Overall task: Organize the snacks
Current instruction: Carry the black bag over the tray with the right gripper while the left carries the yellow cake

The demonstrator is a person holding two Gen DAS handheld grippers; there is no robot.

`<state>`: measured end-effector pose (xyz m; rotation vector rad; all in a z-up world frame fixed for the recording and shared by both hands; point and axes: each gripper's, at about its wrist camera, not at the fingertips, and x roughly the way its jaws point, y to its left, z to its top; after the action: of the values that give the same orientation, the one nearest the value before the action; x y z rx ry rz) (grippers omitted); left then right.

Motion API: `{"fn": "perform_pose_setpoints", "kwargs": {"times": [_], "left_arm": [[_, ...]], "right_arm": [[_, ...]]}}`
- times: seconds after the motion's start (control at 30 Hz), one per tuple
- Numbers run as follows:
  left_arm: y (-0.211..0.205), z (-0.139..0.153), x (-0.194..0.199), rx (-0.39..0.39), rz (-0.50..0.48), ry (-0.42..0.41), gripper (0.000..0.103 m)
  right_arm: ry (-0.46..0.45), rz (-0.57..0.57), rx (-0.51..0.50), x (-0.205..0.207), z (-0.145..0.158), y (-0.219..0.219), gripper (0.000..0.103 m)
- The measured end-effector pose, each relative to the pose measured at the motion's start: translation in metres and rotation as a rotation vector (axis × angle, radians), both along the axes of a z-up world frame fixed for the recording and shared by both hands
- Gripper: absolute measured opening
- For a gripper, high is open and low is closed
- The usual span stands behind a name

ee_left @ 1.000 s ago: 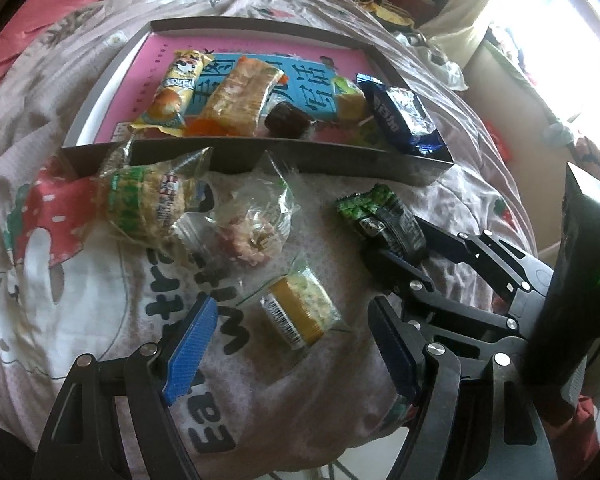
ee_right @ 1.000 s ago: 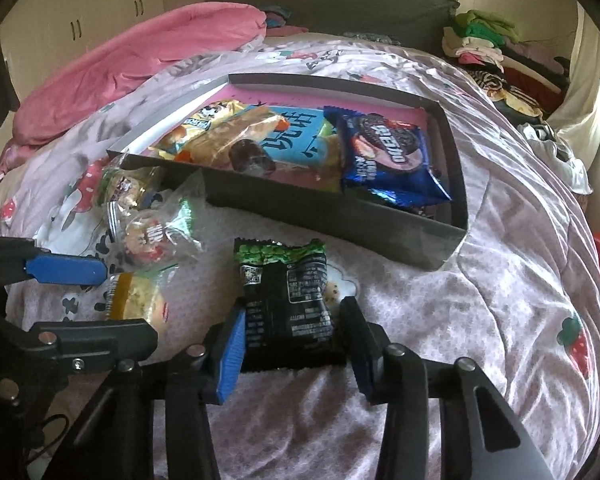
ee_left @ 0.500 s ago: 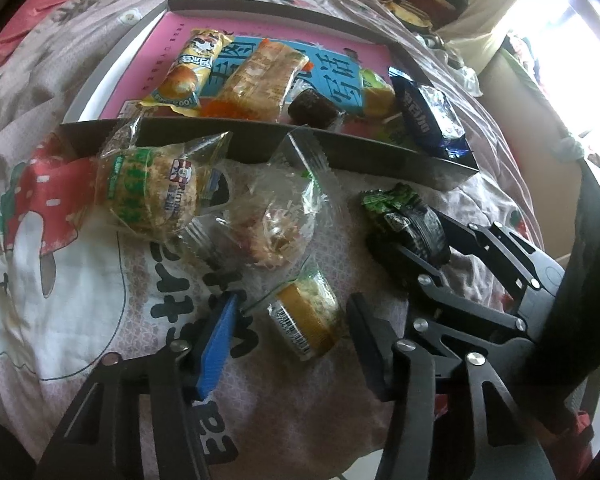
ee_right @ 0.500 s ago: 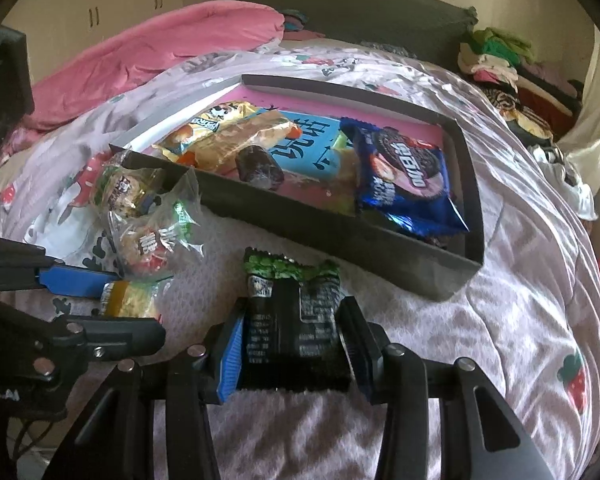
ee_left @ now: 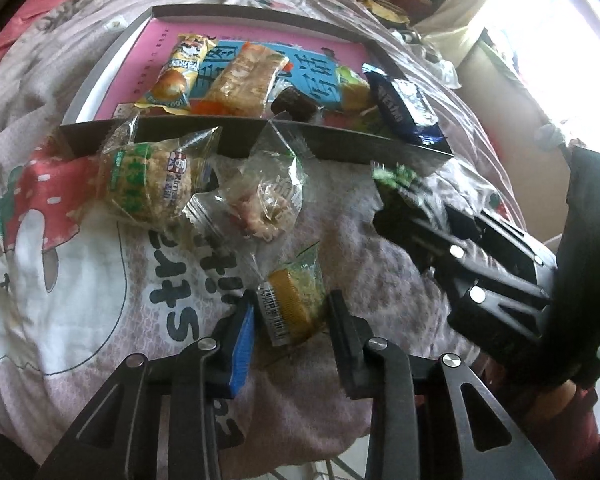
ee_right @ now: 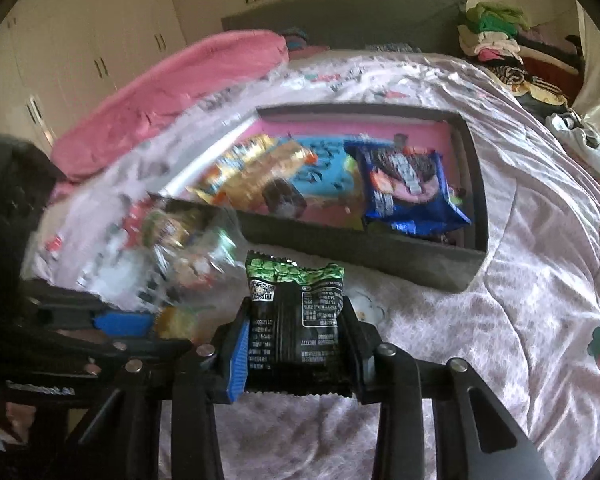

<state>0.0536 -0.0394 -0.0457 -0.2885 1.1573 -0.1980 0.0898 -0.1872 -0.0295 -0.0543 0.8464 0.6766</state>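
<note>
On the bed (ee_left: 80,340), a grey tray (ee_left: 340,148) holds a blue cookie pack (ee_right: 408,188), a yellow packet (ee_left: 180,76) and a brown cake (ee_left: 296,104). Right tool (ee_right: 296,348) pinches a black-green packet (ee_right: 300,320); left tool (ee_left: 292,316), jaws just closing, brackets a small yellow snack (ee_left: 288,300), contact unclear. Motion blur smears the clear-wrapped snacks (ee_right: 180,264) in the right view.

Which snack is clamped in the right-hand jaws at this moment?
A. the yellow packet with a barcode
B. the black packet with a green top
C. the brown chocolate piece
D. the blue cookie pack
B: in the right wrist view the black packet with a green top sits pinched between both pads of the right gripper, lifted toward the grey tray.
</note>
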Motion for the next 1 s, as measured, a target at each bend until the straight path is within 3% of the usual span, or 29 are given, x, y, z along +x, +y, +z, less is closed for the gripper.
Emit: {"fn": "perform_pose_setpoints", "kwargs": {"times": [0.47,1.0], "left_arm": [[-0.001,0.019,-0.028,-0.008,-0.044,-0.017,0.035],[0.024,0.055,-0.024,0.025,0.031,-0.126,0.035]], "right_arm": [[-0.069,0.016,0.092,-0.010,0.021,-0.002,0.039],[-0.117,-0.029,0.162,-0.010,0.036,-0.011,0.039]]}}
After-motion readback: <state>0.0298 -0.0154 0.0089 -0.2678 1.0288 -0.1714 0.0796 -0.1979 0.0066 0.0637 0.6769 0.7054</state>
